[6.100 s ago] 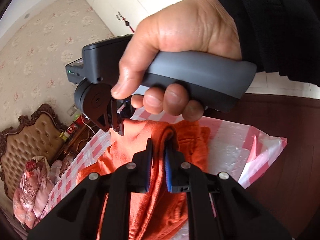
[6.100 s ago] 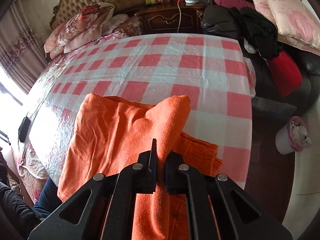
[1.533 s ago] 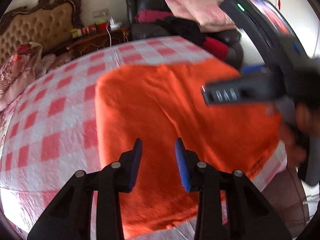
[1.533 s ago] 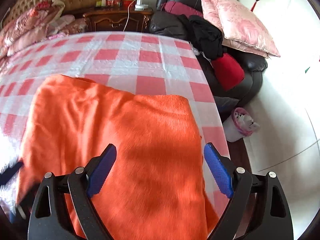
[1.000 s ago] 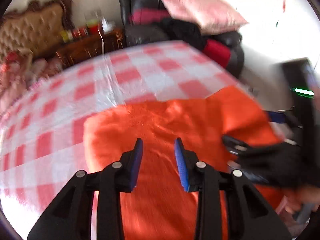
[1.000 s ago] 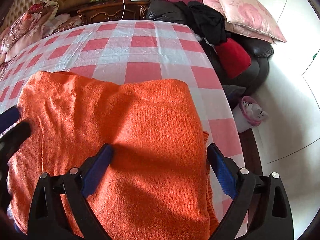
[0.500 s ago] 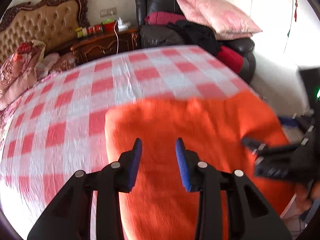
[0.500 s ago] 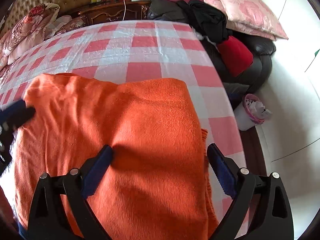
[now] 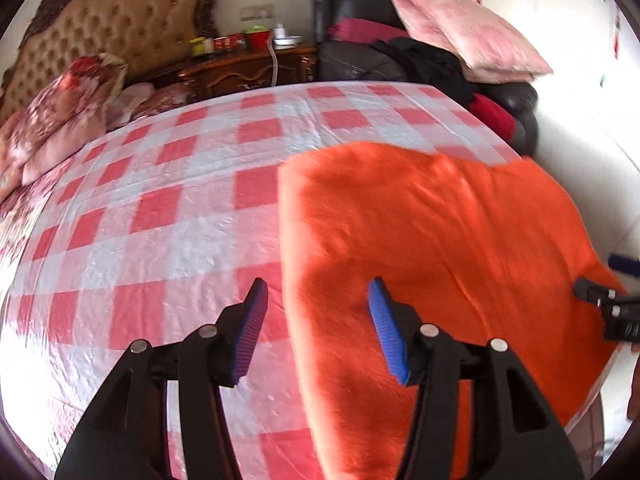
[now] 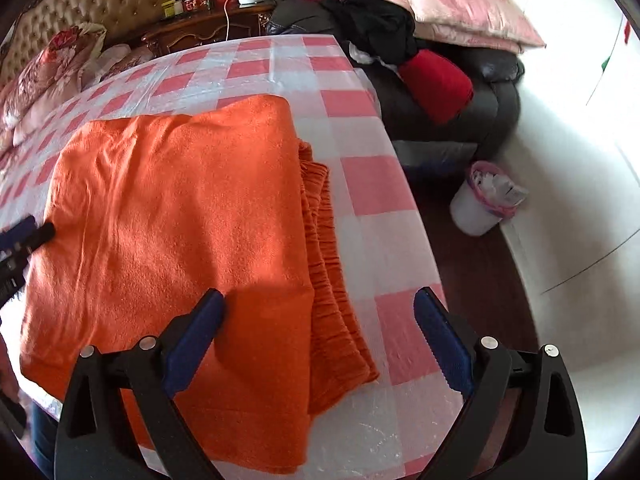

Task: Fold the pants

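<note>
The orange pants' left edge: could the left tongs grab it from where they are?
Probably yes. The left tongs are open, having just widened, with nothing in them; the pants edge lies between the pads, on the checkered cover, unobstructed.

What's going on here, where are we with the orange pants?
A person is folding the orange pants on a bed with a pink checked cover, one set of tongs in each hand. The pants lie folded into a flat stack, ribbed waistband showing at one side. Neither set grips anything: the left tongs have just been opening over the stack's left edge, and the right tongs stand wide open above its right edge.
</note>
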Tool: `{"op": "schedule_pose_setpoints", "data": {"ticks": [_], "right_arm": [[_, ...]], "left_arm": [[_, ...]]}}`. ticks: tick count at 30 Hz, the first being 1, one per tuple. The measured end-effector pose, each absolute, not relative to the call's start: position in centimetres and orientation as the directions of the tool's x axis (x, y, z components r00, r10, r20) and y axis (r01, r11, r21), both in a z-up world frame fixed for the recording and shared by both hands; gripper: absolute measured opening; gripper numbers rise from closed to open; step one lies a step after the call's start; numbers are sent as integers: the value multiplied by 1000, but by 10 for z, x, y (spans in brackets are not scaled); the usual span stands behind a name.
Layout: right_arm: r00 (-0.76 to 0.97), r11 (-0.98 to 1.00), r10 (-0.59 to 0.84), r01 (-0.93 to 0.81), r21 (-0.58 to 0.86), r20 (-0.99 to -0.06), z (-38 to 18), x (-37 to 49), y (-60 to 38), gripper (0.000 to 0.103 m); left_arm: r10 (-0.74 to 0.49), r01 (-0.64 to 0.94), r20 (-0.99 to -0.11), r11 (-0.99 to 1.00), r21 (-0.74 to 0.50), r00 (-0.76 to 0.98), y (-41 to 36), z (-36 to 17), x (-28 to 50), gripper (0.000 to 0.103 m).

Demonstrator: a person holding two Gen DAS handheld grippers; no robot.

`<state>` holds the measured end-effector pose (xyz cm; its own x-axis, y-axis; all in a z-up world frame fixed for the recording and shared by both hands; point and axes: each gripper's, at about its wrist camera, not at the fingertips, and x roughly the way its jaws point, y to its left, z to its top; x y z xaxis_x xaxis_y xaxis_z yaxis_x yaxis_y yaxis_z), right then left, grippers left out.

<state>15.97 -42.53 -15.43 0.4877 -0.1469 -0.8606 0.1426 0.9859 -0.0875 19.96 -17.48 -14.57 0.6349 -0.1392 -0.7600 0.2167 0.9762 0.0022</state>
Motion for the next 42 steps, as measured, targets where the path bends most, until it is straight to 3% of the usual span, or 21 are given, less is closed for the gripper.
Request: {"op": "schedule_pose_setpoints", "data": {"ticks": [4,7,11,13,17,24,28,33,37,40,42], "right_arm": [[485,984,-165,141,-110,-859,-156,160,-422,91],[483,985,-157,139,-102,-862,-157,161,-423,91],[485,984,-164,137,-111,-859,-158,161,-422,91],[487,985,-160,136,-106,-858,-159,162,-422,91],[494,986,-148,137,-92,-857,-161,161,-424,91],[513,988,-141,123,-90,-846,-161,158,-425,91],[524,989,-131,122,-77,-842,-160,157,-426,91],[582,985,-162,148,-92,-797,-122,132,-420,91],[611,982,-167,172,-77,-774,-93,100,-417,91],[628,980,-172,187,-67,-759,-77,76,-415,91],[636,979,-170,199,-53,-752,-67,61,-416,91]], "left_arm": [[-178,268,-713,963,15,678,-184,-127,217,52],[-213,321,-755,947,-4,620,-199,-131,252,48],[-126,308,-785,947,86,607,-213,-146,290,47],[-115,267,-775,961,72,621,-209,-138,292,48],[-163,267,-742,964,22,650,-202,-119,253,53],[-173,323,-797,946,30,579,-211,-145,159,54],[-118,309,-799,947,88,589,-211,-162,133,64],[-167,317,-764,947,51,623,-212,-126,107,65],[-229,310,-754,950,-35,616,-211,-99,85,76],[-238,287,-742,956,-65,627,-212,-79,67,92],[-251,281,-733,956,-84,633,-210,-67,56,93]]}}
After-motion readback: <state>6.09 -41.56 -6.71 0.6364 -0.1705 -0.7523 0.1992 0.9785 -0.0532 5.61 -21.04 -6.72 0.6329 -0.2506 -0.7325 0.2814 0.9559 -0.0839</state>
